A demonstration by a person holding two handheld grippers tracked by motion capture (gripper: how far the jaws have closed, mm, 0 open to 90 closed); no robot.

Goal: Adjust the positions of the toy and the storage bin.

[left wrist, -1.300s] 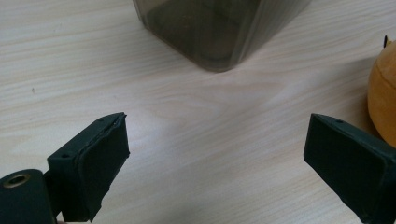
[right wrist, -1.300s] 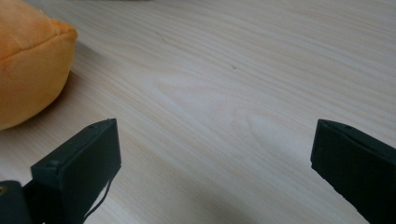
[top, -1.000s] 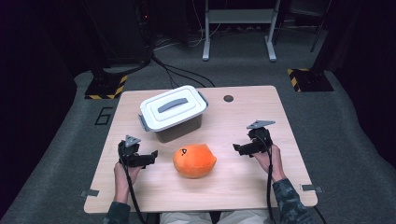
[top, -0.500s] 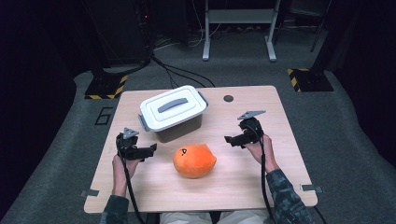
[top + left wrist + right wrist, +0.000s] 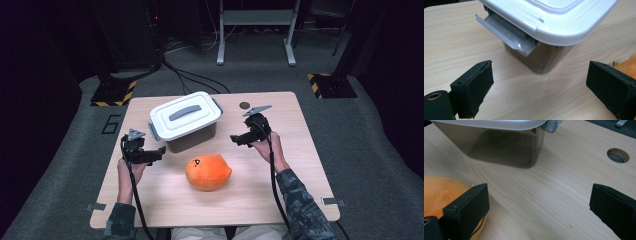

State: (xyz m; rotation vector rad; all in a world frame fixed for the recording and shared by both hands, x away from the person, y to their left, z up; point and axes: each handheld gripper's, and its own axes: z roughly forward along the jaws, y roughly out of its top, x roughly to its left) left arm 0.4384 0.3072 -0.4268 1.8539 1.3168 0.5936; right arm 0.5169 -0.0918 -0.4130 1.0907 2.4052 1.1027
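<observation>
Open claws (image 5: 161,150) (image 5: 234,138) flanking lidded box (image 5: 185,121)

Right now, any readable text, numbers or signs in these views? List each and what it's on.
"6": large outlined digit on the grey floor, left of the table, at.
Small black mark on top of the orange plush toy: too small to read.
Yellow-and-black hazard stripes on the two stand bases on the floor: a warning pattern, no words.
White-lidded box: no label visible.

Table (image 5: 300,165): pale matt wood-grain laminate. Box (image 5: 192,137), at 12 o'clock: smoky translucent plastic, glossy white lid (image 5: 185,116). Orange toy (image 5: 208,172): soft plush cloth.
</observation>
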